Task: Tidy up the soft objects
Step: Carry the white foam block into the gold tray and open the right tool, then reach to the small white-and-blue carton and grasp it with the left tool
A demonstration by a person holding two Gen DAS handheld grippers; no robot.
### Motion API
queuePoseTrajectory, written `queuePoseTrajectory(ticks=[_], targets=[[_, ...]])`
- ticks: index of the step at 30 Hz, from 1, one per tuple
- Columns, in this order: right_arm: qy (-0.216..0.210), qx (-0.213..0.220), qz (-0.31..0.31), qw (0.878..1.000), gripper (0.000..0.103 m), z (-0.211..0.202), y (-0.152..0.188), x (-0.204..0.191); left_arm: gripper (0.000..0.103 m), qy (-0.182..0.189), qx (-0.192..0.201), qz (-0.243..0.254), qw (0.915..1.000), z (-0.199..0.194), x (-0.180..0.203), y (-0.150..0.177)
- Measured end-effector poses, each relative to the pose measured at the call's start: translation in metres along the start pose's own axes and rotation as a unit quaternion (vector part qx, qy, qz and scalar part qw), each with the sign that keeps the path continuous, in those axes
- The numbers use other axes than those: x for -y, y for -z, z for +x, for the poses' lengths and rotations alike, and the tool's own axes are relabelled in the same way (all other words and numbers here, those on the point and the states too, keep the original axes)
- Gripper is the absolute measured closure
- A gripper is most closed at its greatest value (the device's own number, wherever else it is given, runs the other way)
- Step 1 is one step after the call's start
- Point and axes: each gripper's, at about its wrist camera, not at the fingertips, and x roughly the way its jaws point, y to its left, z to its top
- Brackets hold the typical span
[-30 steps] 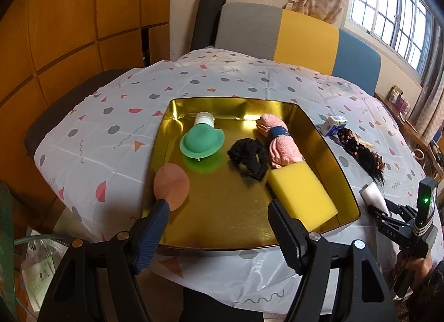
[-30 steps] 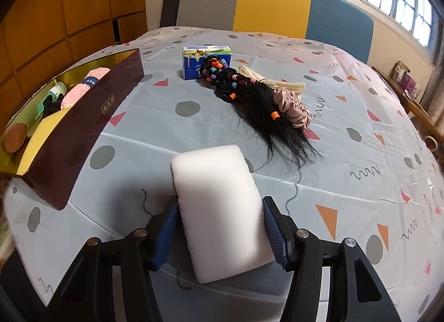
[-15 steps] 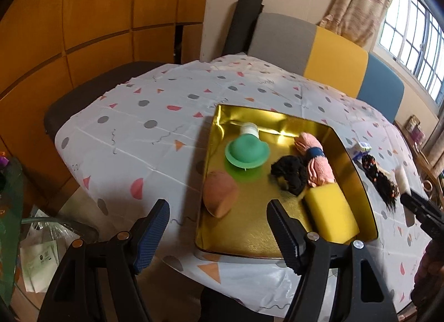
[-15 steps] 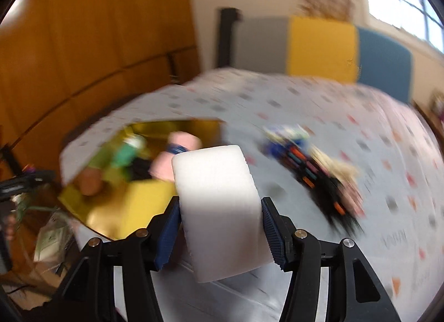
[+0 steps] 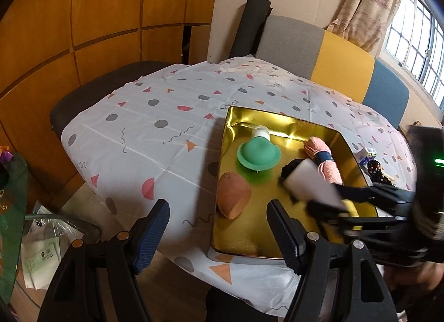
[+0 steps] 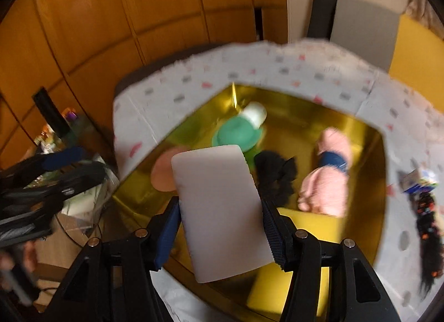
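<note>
Wood panelling and a spotted tablecloth (image 5: 155, 127) frame the gold tray (image 5: 280, 119), above which the right gripper (image 6: 222, 211) clamps a white sponge (image 6: 219, 205) between its blue pads while the left gripper (image 5: 216, 227) hangs wide and empty just off the tray's near corner. Outward from the sponge, a black scrunchie (image 6: 274, 175), green silicone cap (image 5: 258, 152), pink towel roll (image 5: 324, 158), yellow sponge (image 6: 308, 225) and brown pad (image 5: 233, 194) crowd the tray floor. If released carelessly, I judge the sponge may land on the scrunchie, or catch the tray's rim and tumble out, since free space beside the brown pad is tight.
</note>
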Motion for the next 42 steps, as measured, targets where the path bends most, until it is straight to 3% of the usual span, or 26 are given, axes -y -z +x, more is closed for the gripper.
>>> queuePoseTrajectory(ticks=[6,10,14,27,42], targets=[[0.026,-0.045,-0.005,0.999,0.041,0.04,0.002,-0.007,0.03,-0.008,-0.001,0.001,1.0,0.001,-0.003,0.001],[0.028,-0.042,-0.005,0.999,0.039,0.042,0.006,-0.008,0.03,-0.007,0.002,0.004,1.0,0.0,-0.002,0.001],[0.018,-0.02,0.005,1.0,0.028,0.03,0.011,-0.007,0.03,-0.005,0.008,0.012,0.9999,-0.004,0.002,0.001],[0.028,0.052,0.027,0.998,0.024,-0.011,0.009,-0.003,0.03,0.005,0.011,0.037,0.9992,-0.01,0.02,0.001],[0.108,0.123,0.093,0.982,0.019,-0.09,0.041,0.07,0.03,0.027,0.009,0.08,0.9964,-0.012,0.055,-0.001]])
